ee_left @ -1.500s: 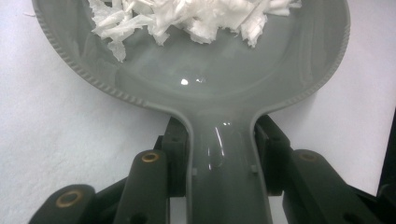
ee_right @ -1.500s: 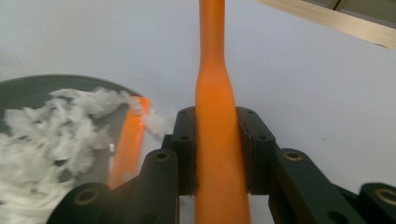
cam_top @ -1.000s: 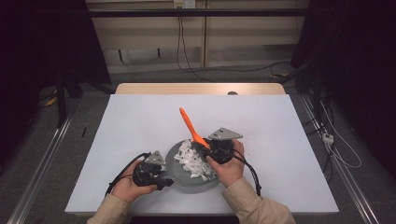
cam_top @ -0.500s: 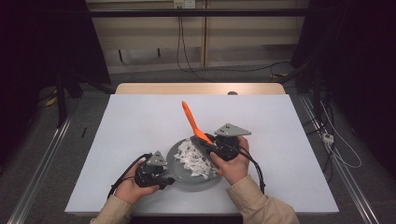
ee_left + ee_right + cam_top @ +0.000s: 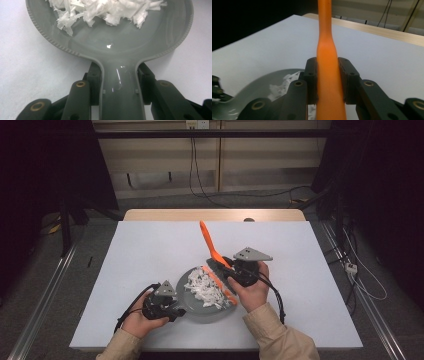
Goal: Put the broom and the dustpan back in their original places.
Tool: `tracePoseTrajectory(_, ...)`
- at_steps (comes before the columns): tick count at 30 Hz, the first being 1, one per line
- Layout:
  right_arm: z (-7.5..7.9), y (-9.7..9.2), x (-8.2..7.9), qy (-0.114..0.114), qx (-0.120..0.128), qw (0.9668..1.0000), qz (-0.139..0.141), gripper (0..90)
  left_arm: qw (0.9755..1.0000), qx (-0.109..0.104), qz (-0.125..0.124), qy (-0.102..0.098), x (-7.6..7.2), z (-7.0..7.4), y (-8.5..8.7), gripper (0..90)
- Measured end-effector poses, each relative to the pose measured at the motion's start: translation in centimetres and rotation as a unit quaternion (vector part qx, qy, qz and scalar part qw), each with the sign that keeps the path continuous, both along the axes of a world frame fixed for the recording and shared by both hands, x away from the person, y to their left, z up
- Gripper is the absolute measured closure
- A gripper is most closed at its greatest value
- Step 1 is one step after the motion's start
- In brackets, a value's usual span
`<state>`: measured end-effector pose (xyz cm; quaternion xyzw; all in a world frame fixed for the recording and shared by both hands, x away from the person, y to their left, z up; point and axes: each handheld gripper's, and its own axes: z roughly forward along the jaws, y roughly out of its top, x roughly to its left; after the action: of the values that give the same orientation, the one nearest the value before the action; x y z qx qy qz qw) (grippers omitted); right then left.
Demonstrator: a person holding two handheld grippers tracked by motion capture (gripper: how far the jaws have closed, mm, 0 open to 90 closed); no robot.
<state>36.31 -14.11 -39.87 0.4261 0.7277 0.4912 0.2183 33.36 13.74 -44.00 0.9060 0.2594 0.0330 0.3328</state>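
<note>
Left gripper (image 5: 172,311) was clamped on the pan (image 5: 192,307) handle, pan flat on the table (image 5: 150,250) near its front edge. Right gripper (image 5: 229,272) was closed tight on the orange spatula (image 5: 209,240), blade end down at the white shreds (image 5: 205,287), handle angled up and away.

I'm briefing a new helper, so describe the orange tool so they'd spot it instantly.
On the white table, near its front edge, sits a grey pan of white shreds. The orange spatula slants up from its right side, clamped in the right gripper: the one bright-coloured thing there.
</note>
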Motion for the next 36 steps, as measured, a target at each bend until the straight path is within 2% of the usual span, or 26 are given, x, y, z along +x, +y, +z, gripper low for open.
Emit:
tracePoseTrajectory(1, -0.5, -0.1, 0.2, 0.000, -0.009, 0.9999, -0.006, 71.6, 1.0000, -0.006, 0.006, 0.002, -0.1, -0.1, -0.1, 63.9)
tracePoseTrajectory(2, -1.1, -0.1, 0.4, 0.006, -0.016, 0.9998, -0.012, 71.6, 1.0000, 0.002, 0.003, 0.001, 0.0, 0.0, -0.1, 63.9)
tracePoseTrajectory(3, -1.7, -0.2, 0.5, 0.014, -0.020, 0.9996, -0.016, 71.7, 0.9999, 0.004, 0.014, -0.003, -0.1, 0.0, -0.2, 63.9)
tracePoseTrajectory(4, -2.3, -0.2, 0.5, 0.016, -0.023, 0.9994, -0.021, 71.7, 1.0000, 0.002, 0.008, 0.000, -0.1, 0.0, -0.2, 63.9)
tracePoseTrajectory(5, -2.8, 0.0, 0.5, 0.016, -0.027, 0.9993, -0.021, 71.6, 1.0000, 0.004, 0.008, -0.002, -0.1, 0.0, -0.3, 63.9)
tracePoseTrajectory(6, -3.0, 0.2, 0.4, 0.020, -0.033, 0.9991, -0.019, 71.5, 0.9998, 0.004, 0.019, -0.004, -0.2, 0.0, -0.4, 63.9)
tracePoseTrajectory(8, -3.0, 0.8, 0.2, 0.025, -0.025, 0.9993, -0.008, 71.3, 0.9999, 0.004, 0.014, 0.000, -0.1, 0.0, -0.5, 63.9)
tracePoseTrajectory(9, -2.9, 1.1, -0.1, 0.021, -0.028, 0.9993, -0.013, 71.3, 0.9999, 0.004, 0.015, -0.001, -0.1, 0.0, -0.5, 63.9)
tracePoseTrajectory(10, -2.7, 1.3, -0.2, 0.017, -0.020, 0.9996, -0.014, 71.4, 0.9999, 0.004, 0.016, -0.002, -0.1, 0.0, -0.5, 63.9)
tracePoseTrajectory(12, -2.3, 1.5, -0.3, 0.025, 0.014, 0.9996, -0.003, 71.6, 0.9998, 0.002, 0.019, -0.003, -0.2, -0.1, -0.6, 63.9)
tracePoseTrajectory(14, -1.8, 2.0, -0.5, 0.019, 0.013, 0.9997, 0.004, 71.6, 0.9998, 0.000, 0.021, -0.003, -0.2, -0.1, -0.6, 63.9)
tracePoseTrajectory(15, -1.6, 2.0, -0.5, 0.013, 0.018, 0.9997, 0.005, 71.6, 0.9996, 0.003, 0.026, -0.006, -0.2, -0.1, -0.5, 63.9)
tracePoseTrajectory(17, -1.2, 1.9, -0.4, 0.009, 0.030, 0.9995, 0.002, 71.6, 0.9997, -0.008, 0.023, 0.000, -0.1, -0.2, -0.4, 63.9)
tracePoseTrajectory(18, -0.9, 1.8, -0.4, 0.007, 0.035, 0.9994, 0.003, 71.6, 0.9995, -0.007, 0.029, -0.005, -0.1, -0.2, -0.4, 63.9)
tracePoseTrajectory(20, -0.4, 1.5, -0.4, 0.005, 0.036, 0.9993, 0.001, 71.6, 0.9995, -0.015, 0.028, -0.004, -0.1, -0.3, -0.3, 63.9)
tracePoseTrajectory(23, 0.4, 0.9, -0.4, -0.003, 0.043, 0.9991, -0.003, 71.6, 0.9993, -0.008, 0.035, -0.013, -0.2, -0.3, -0.2, 63.9)
tracePoseTrajectory(26, 1.1, 0.5, -0.5, -0.009, 0.048, 0.9988, -0.002, 71.6, 0.9990, -0.015, 0.038, -0.016, -0.1, -0.2, -0.2, 63.9)
tracePoseTrajectory(28, 1.2, 0.6, -0.6, -0.004, 0.052, 0.9986, 0.004, 71.6, 0.9987, -0.021, 0.044, -0.017, 0.0, -0.2, -0.3, 63.9)
tracePoseTrajectory(32, 1.5, 0.3, -0.6, -0.009, 0.053, 0.9985, 0.002, 71.6, 0.9985, -0.027, 0.043, -0.019, 0.1, -0.1, 0.1, 63.9)
tracePoseTrajectory(33, 1.5, 0.2, -0.6, -0.011, 0.052, 0.9986, -0.001, 71.6, 0.9981, -0.033, 0.049, -0.018, 0.1, -0.1, 0.1, 63.9)
tracePoseTrajectory(36, 1.5, -0.5, -0.6, -0.010, 0.049, 0.9987, -0.007, 71.6, 0.9980, -0.031, 0.052, -0.020, 0.2, 0.0, 0.6, 63.9)
